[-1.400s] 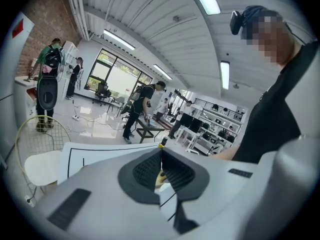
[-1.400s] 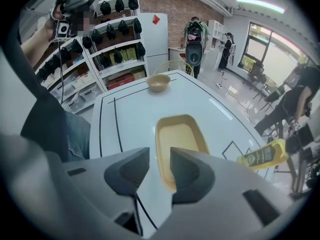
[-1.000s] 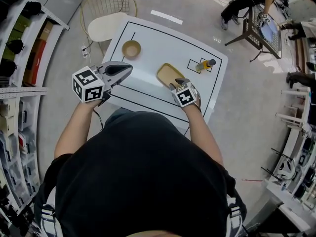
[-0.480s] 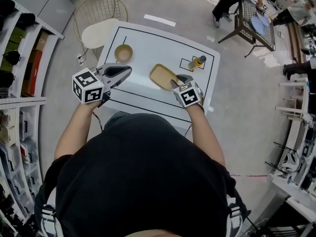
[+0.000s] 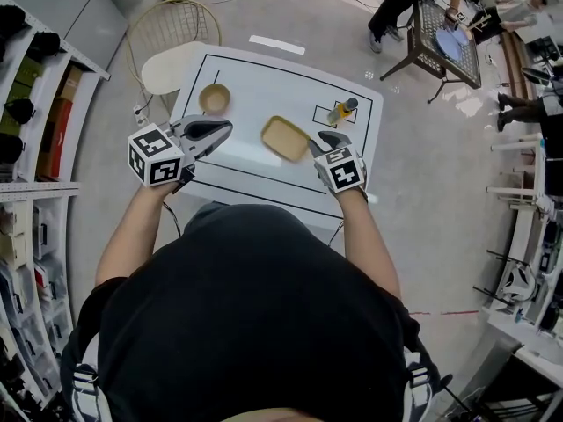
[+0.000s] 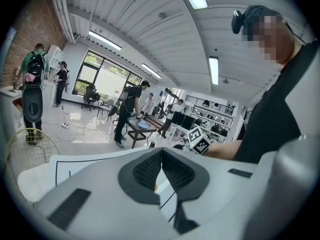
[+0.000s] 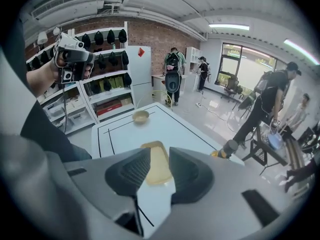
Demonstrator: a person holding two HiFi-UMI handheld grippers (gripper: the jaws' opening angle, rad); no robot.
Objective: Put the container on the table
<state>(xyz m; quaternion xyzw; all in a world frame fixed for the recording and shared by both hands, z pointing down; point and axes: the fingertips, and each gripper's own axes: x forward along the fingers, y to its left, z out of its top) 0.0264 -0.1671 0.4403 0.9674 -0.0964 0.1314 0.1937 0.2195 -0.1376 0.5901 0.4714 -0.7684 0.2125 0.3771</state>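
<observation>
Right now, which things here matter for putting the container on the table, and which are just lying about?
For the job:
the tan container
the white table

Just lying about:
the small bowl
the bottle
the wire chair

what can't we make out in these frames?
Bottle label: too small, head view.
Bowl contents: too small, head and right gripper views.
Container: left gripper view, left tongs cover nearly all of it.
Table near edge: head view, person's torso hides part.
</observation>
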